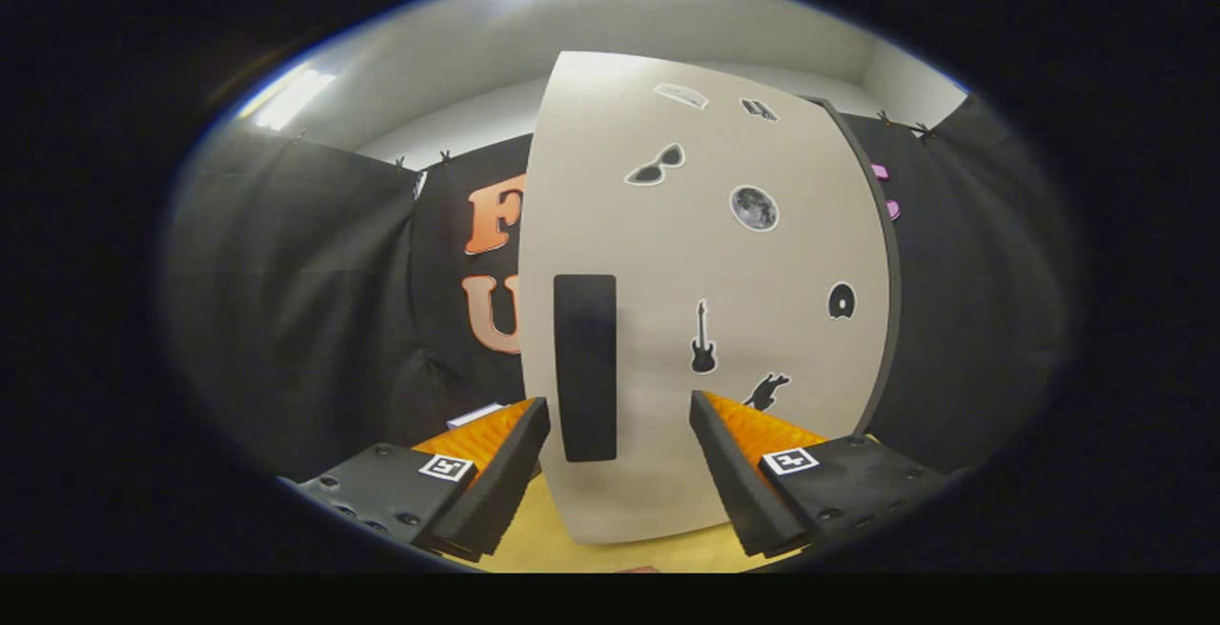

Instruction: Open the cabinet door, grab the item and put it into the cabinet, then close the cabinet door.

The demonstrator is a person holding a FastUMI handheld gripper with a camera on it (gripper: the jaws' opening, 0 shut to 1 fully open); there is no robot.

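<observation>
A tall pale cabinet door [724,272] with small black stickers stands shut, close in front of me. Its upright black bar handle [585,366] sits near the door's left edge, just ahead of my fingers and nearer the left one. My gripper [620,434] is open, with the fingers spread wide on either side of the handle's lower end and nothing pressed between them. The handle's bottom tip lies in the gap between the fingers.
The cabinet stands on a yellow tabletop [553,549] seen below the fingers. A small white object [474,413] peeks out behind the left finger, left of the cabinet. Black cloth walls [315,320] close in on both sides.
</observation>
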